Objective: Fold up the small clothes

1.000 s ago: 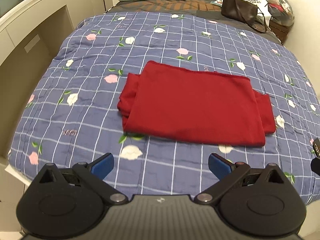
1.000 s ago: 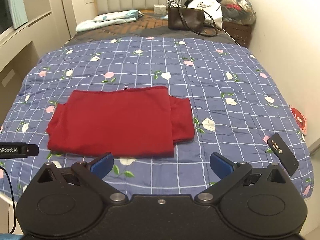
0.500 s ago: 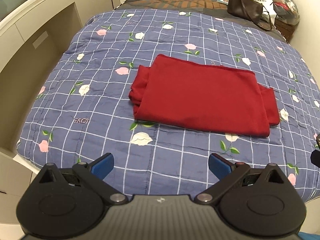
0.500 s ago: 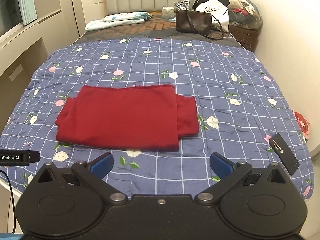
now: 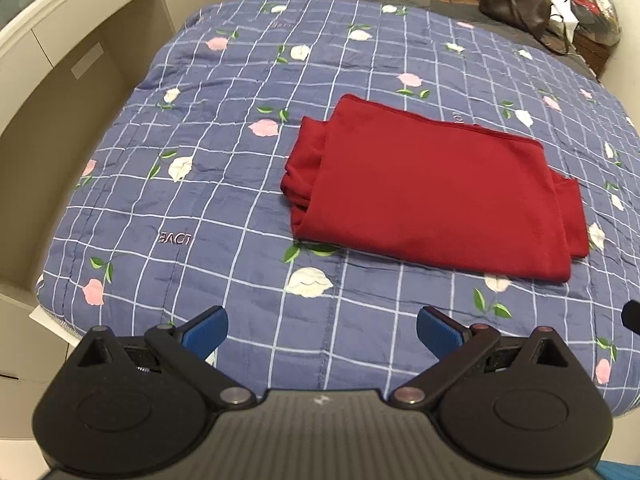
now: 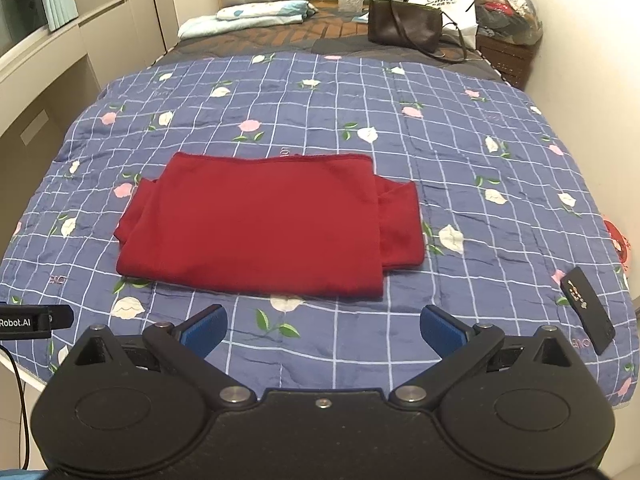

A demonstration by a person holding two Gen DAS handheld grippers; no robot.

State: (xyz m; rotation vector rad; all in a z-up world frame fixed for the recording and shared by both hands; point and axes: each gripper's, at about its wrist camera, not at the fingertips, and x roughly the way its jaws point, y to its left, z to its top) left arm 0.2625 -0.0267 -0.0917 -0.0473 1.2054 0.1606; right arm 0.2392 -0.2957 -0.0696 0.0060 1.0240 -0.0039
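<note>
Distance grows: my left gripper [image 5: 322,330] and right gripper [image 6: 323,330] are backing off, both spread wide and empty, leaving the folded red garment [image 6: 264,224] flat mid-quilt [image 6: 460,152]. Fold looks finished, I'd say.

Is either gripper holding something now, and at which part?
Nothing is held. The left gripper and right gripper are open, apart from the folded red garment.

Both wrist views look from the bed's foot toward the headboard, angled down over the quilt [image 5: 240,184]. They share the red garment [image 6: 256,224]: right of centre in the left view, left of centre in the right.
</note>
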